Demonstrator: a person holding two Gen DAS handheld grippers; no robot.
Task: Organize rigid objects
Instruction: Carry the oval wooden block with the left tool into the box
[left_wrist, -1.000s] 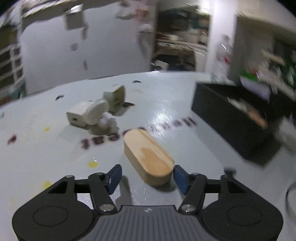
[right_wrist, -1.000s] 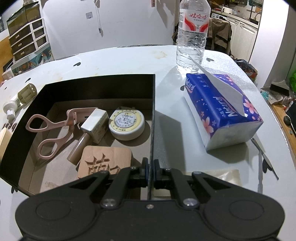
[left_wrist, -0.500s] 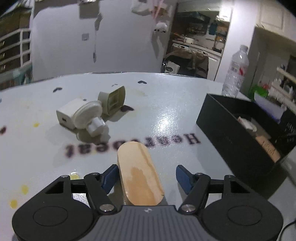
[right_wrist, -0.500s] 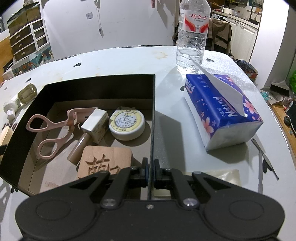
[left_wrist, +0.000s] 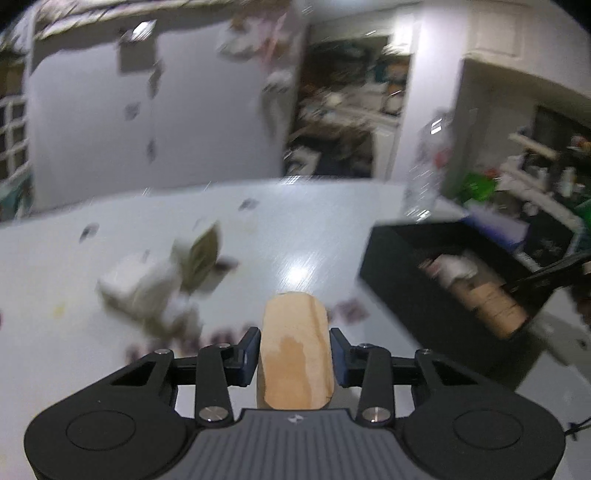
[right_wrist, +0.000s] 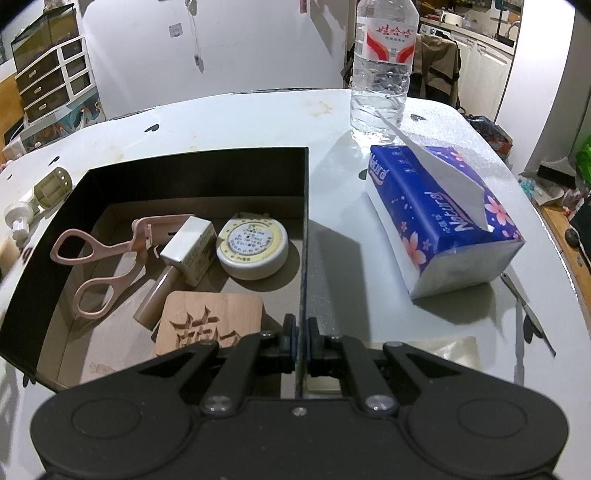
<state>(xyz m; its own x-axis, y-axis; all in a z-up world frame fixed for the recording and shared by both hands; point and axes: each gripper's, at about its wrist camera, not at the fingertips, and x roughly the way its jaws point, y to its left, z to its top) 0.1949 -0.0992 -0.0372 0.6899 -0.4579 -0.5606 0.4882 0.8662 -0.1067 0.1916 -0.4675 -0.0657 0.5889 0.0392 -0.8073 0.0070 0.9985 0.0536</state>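
Observation:
My left gripper (left_wrist: 294, 349) is shut on an oval wooden block (left_wrist: 294, 354) and holds it above the white table. The black box (left_wrist: 436, 273) stands ahead to the right. My right gripper (right_wrist: 301, 341) is shut on the box's right wall (right_wrist: 304, 236). Inside the box lie a pink eyelash curler (right_wrist: 107, 258), a small white carton (right_wrist: 190, 249), a round white tin (right_wrist: 253, 245) and a carved wooden tile (right_wrist: 210, 321). White and beige plastic pieces (left_wrist: 166, 273) lie on the table left of the block, blurred.
A blue tissue pack (right_wrist: 439, 214) lies right of the box, with a water bottle (right_wrist: 382, 70) behind it. A thin metal tool (right_wrist: 528, 310) lies near the table's right edge. Beige and white parts (right_wrist: 40, 195) sit left of the box.
My left gripper has closed on the wooden block and lifted it off the table, swinging toward the box. The right gripper has not moved.

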